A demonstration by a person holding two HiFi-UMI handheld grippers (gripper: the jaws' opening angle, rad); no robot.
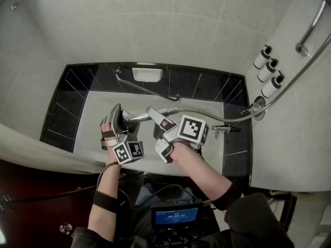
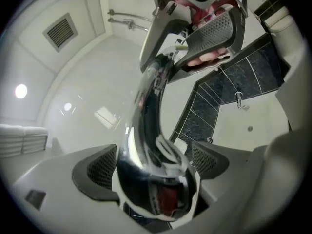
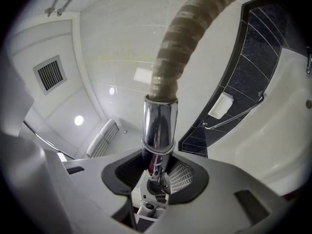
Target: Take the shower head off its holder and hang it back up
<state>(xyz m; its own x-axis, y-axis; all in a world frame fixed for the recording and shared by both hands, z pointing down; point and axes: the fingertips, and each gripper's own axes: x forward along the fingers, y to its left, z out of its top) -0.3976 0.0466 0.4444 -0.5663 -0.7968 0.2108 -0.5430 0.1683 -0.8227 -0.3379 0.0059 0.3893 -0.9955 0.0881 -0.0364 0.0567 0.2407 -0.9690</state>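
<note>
Left gripper (image 1: 120, 122): my fingers are spread wide, and the shower head (image 2: 146, 130) sits between the pads without being clamped. The head is up in the air over the bathtub (image 1: 93, 112). Right gripper (image 3: 158, 170): my fingers are pinched narrow on the head's chrome handle, just below where the hose (image 3: 190, 38) joins. The hose runs off right toward the wall.

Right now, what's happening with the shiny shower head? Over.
Left gripper open, jaws wide around shiny chrome shower head. Right gripper shut on its handle, by the ribbed metal hose. Nothing blocking seen.
</note>
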